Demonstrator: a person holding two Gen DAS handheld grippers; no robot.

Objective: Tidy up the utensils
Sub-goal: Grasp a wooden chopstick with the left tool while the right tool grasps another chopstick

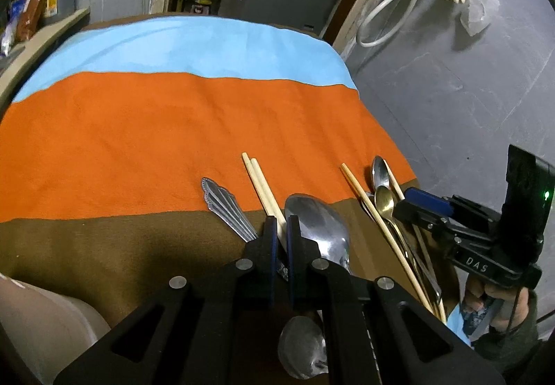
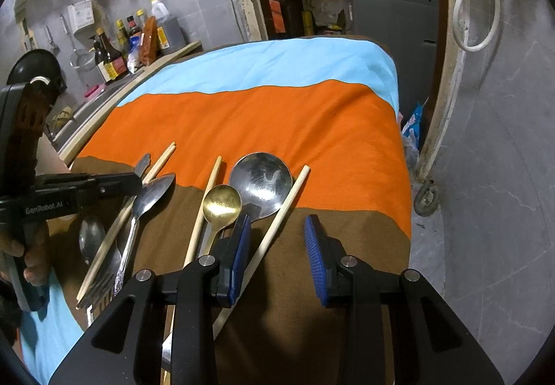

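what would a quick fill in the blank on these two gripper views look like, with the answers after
1. The left gripper is shut on a pair of wooden ____.
2. The right gripper has its jaws ____, with nothing held between them.
3. The small spoon beside the large round ladle is ____ in colour.
4. The far stripe of the cloth covering the table is light ____.

Missing words: chopsticks; open; gold; blue

The black left gripper (image 1: 281, 229) pinches two pale wooden chopsticks (image 1: 258, 182) near the striped cloth's (image 1: 138, 142) front edge, beside a big shiny metal spoon (image 1: 319, 225).
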